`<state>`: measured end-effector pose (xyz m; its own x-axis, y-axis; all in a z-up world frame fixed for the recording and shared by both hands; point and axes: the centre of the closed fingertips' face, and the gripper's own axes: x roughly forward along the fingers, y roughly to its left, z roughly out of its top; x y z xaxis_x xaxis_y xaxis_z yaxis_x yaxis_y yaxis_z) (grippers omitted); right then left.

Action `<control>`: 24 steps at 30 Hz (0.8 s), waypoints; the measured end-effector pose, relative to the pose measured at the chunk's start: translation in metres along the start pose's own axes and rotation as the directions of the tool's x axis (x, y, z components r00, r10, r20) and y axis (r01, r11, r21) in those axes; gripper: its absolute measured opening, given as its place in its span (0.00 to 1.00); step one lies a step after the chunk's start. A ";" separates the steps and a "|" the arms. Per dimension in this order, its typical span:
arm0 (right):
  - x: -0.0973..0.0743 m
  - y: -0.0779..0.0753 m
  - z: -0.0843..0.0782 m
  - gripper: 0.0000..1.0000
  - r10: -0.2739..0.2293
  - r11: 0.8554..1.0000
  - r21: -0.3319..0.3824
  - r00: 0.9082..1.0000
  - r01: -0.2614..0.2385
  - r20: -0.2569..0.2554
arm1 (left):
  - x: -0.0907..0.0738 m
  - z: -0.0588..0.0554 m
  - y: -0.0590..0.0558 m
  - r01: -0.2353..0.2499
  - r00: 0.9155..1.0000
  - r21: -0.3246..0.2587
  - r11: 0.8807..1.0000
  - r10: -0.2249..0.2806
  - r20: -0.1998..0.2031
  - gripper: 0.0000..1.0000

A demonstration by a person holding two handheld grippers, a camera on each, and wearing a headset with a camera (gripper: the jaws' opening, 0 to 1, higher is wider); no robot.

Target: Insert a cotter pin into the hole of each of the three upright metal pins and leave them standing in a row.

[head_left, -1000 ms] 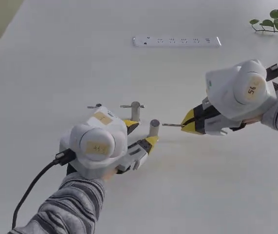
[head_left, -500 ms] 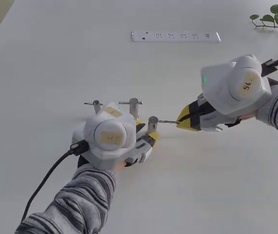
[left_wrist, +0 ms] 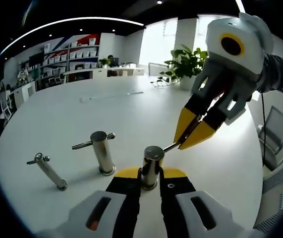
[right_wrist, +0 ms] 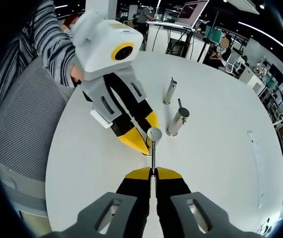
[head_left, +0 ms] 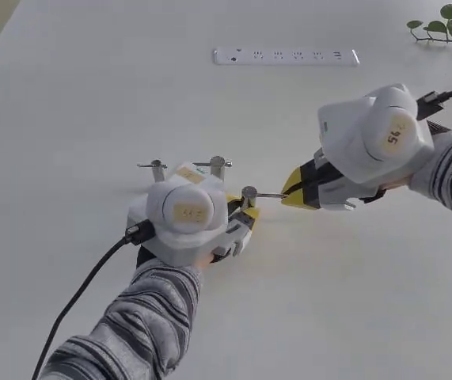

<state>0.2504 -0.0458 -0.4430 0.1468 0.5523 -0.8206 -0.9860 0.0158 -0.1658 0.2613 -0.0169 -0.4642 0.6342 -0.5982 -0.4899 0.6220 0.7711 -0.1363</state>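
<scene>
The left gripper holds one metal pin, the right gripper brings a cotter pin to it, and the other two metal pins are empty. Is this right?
No: the left gripper view shows a cotter pin through the middle metal pin and another through the outer pin. The rest holds.

Smooth, bright metal pin (left_wrist: 151,165) and thin metal cotter pin (right_wrist: 152,156); matt white tabletop (head_left: 91,103).

Cotter pin (right_wrist: 152,156) clamped in right gripper (right_wrist: 152,172), tip at head of near pin (right_wrist: 154,134); left gripper (right_wrist: 142,134) grips that pin. Beyond: middle pin (right_wrist: 177,121), far pin (right_wrist: 170,91), standing.
</scene>
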 end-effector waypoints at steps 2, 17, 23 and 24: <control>0.000 -0.001 0.000 0.00 0.000 1.000 -0.003 1.000 0.000 0.002 | 0.000 0.000 0.000 -0.002 1.000 0.005 1.000 0.002 -0.001 0.10; 0.009 -0.001 0.009 0.00 -0.020 0.999 -0.043 1.000 0.020 -0.008 | 0.001 -0.004 0.001 -0.008 1.000 -0.050 0.999 0.009 0.006 0.11; 0.013 -0.002 0.014 0.00 -0.029 0.998 -0.060 1.000 0.028 -0.005 | 0.001 -0.004 0.002 -0.015 1.000 -0.075 0.997 0.016 0.008 0.11; 0.013 -0.002 0.015 0.00 -0.029 0.998 -0.061 1.000 0.029 -0.004 | 0.001 -0.004 0.002 -0.015 1.000 -0.076 0.997 0.016 0.008 0.11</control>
<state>0.2529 -0.0265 -0.4453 0.1761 0.5486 -0.8173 -0.9746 -0.0192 -0.2229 0.2609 -0.0153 -0.4685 0.6476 -0.5876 -0.4851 0.5755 0.7945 -0.1941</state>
